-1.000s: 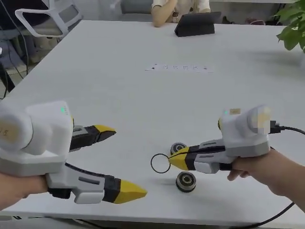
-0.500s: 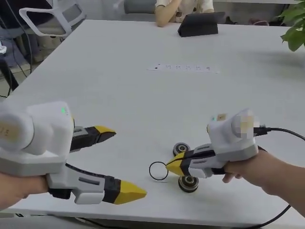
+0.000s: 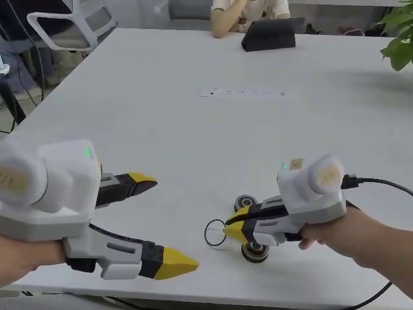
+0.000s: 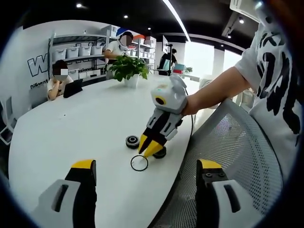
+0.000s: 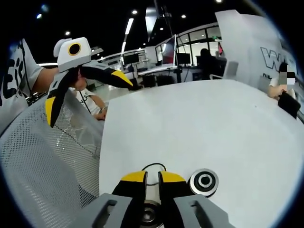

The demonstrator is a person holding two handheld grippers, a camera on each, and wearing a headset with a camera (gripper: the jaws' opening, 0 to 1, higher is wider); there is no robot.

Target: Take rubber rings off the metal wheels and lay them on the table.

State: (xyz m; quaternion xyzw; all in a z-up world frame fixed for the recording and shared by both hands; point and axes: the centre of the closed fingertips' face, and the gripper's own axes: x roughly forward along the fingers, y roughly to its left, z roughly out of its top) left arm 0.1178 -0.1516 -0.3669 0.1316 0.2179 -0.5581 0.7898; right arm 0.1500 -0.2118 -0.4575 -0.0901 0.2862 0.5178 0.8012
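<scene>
The right gripper (image 5: 152, 177), low in the middle of its own view, has its jaws almost together, pinching the near edge of a thin black rubber ring (image 5: 153, 166) that arcs out just past the tips. One metal wheel (image 5: 204, 182) lies on the white table (image 3: 193, 129) just right of the jaws, and a second wheel (image 3: 255, 252) lies beneath them. At the head view's lower left, the left gripper (image 3: 164, 221) hangs wide open and empty.

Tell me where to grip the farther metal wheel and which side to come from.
Probably across the outer rim of the farther wheel, coming from above. It lies flat on the table, so only its round edge offers opposite faces. The right gripper, shut on the rubber ring, crowds its near side.
</scene>
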